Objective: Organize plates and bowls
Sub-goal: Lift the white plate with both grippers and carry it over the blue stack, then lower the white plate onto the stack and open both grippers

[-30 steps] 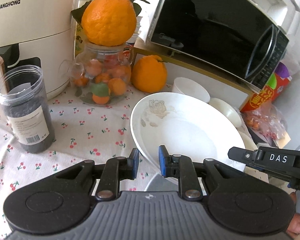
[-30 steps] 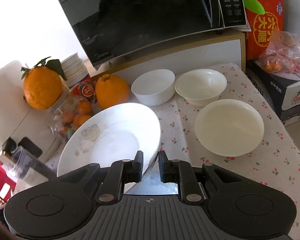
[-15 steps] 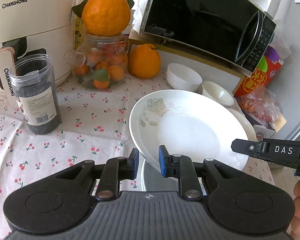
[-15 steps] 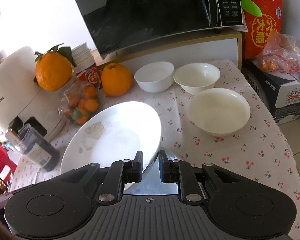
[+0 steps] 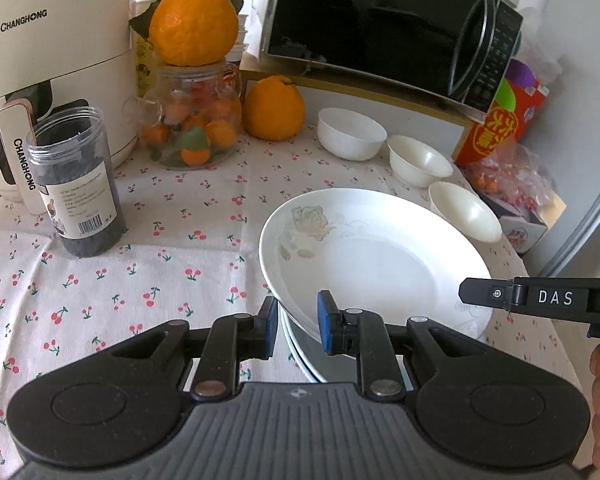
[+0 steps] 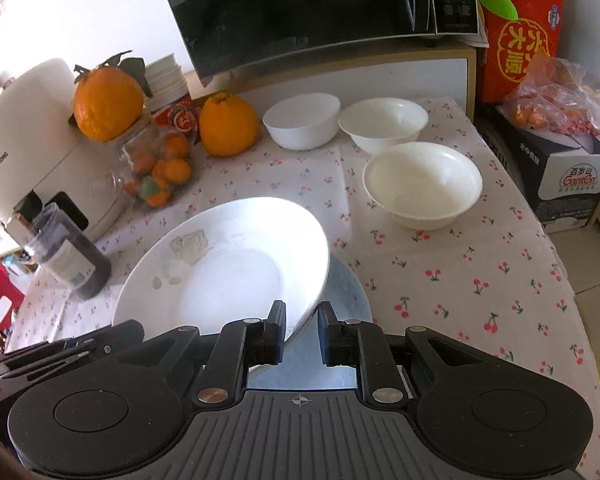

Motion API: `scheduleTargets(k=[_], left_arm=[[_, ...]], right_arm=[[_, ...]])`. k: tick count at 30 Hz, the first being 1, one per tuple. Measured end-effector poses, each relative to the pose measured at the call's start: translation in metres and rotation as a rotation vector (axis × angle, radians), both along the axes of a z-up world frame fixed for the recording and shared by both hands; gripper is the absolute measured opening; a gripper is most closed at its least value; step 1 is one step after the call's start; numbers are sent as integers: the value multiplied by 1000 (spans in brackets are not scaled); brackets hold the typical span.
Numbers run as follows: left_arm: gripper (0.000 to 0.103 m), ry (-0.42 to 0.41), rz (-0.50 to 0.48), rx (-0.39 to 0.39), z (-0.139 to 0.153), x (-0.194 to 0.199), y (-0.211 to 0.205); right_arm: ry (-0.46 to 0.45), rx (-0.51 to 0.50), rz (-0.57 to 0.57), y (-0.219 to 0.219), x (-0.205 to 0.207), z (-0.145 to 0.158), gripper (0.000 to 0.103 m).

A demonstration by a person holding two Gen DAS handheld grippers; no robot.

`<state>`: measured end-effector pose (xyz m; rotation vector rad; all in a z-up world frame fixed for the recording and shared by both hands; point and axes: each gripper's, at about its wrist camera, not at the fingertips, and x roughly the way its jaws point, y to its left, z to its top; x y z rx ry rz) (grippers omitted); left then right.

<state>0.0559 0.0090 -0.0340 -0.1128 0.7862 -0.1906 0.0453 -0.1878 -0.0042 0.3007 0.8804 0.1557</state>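
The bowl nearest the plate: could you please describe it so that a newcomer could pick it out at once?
Start at the black microwave oven on its shelf at the back of the cherry-print tablecloth. Below it stand three white bowls; the wide, shallow cream-white bowl is the front one. Unlike the small deep white bowl and the ivory bowl behind it, it is the widest and stands alone nearer the table's edge.

- A wide white plate (image 5: 372,256) with a faint flower print near its rim is tilted and lifted above the desk (image 5: 140,272).
- Another white plate (image 5: 300,354) lies flat just beneath it.
- Three white bowls (image 6: 422,184) stand upright and empty, close together, beyond the plates.
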Motion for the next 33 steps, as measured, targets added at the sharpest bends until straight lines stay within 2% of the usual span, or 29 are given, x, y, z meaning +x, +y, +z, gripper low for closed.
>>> scheduleTargets(k=[10,15,16,17,18,19,22,24,33], left_arm=[[18,-1,-65,44,-3,-13,-12],[18,-5,-105,97,-9,-19,-24],[15,-13,-112,109,-8,-21,-26],[13,-25,-126,124,-8,-22,-29],[4,-45,-165,121,-7,-25,-32],[4,-58,-206,113,-4,-27,-37],[4,-98,-259,152,-1,-38,-52],[5,-94,-283,156,-3,-40,-59],[15,-43,-221,98,-7,-29,-49]], right_arm=[[20,-41,8,-8,-17,-8,18],[4,-76,13,-11,-24,-9,18],[-1,-85,14,-11,-25,-8,18],[-6,-92,19,-10,-26,-8,18],[-8,-85,33,-10,-27,-8,18],[-6,-71,48,-9,-28,-8,18],[13,-97,57,-2,-30,-13,19],[25,-106,58,-1,-29,-17,19],[24,-99,80,-3,-31,-13,20]])
